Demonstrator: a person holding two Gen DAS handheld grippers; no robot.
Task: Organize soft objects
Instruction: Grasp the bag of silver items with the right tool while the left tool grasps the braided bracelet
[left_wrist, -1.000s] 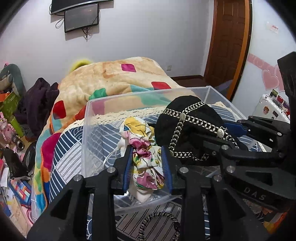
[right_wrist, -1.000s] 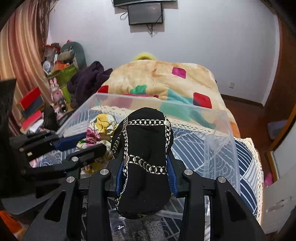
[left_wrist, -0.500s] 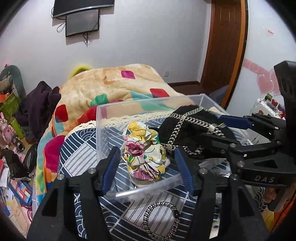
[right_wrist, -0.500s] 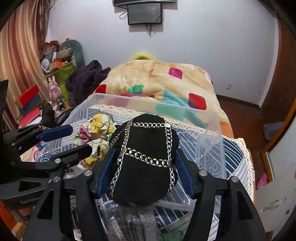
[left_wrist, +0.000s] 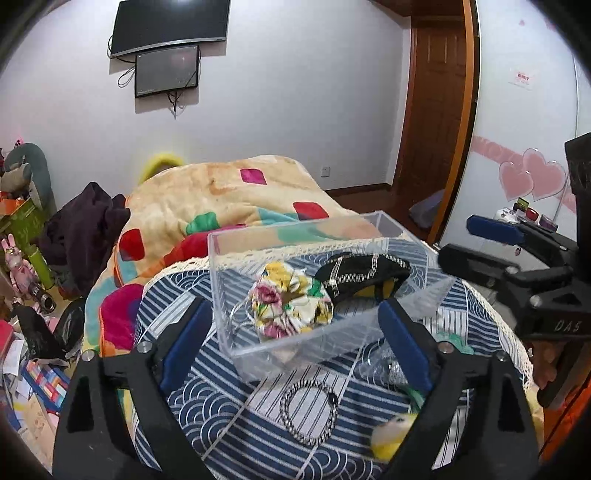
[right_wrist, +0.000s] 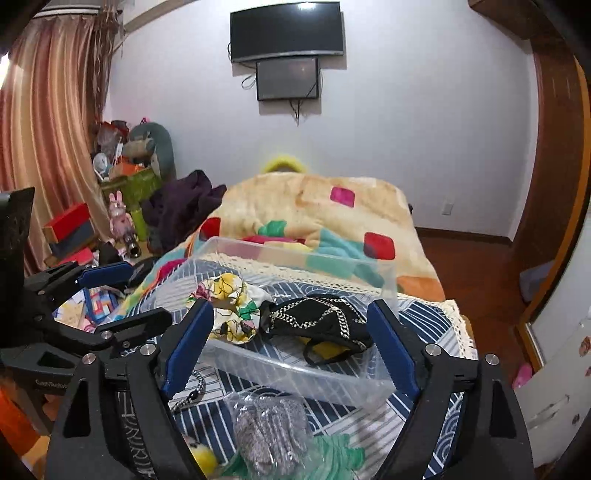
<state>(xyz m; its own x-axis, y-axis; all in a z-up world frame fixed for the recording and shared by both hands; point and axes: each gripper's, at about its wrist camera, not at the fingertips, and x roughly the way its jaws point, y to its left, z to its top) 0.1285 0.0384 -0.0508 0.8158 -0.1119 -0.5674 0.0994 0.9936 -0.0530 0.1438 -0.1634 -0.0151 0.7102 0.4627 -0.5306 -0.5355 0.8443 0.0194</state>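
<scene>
A clear plastic box (left_wrist: 295, 343) (right_wrist: 295, 376) stands on a blue patterned cloth. Inside it lie a floral scrunchie (left_wrist: 290, 304) (right_wrist: 229, 306) on the left and a black hair piece with a silver chain (left_wrist: 360, 271) (right_wrist: 317, 323) on the right. My left gripper (left_wrist: 295, 343) is open and empty, held back from the box's near wall. My right gripper (right_wrist: 290, 345) is open and empty, also in front of the box. Each gripper shows in the other's view: the right (left_wrist: 491, 240), the left (right_wrist: 122, 295).
On the cloth (left_wrist: 229, 435) near me lie a beaded ring (left_wrist: 308, 413), a yellow plush bit (left_wrist: 391, 435) (right_wrist: 201, 459), a bagged grey knit item (right_wrist: 269, 432) and a green item (right_wrist: 340, 458). A colourful blanket (left_wrist: 221, 206) lies behind the box. Clutter fills the floor at left (left_wrist: 26, 369).
Both grippers opened and let go: the scrunchie and the black chained piece now lie in the box. Both grippers have drawn back from it.
</scene>
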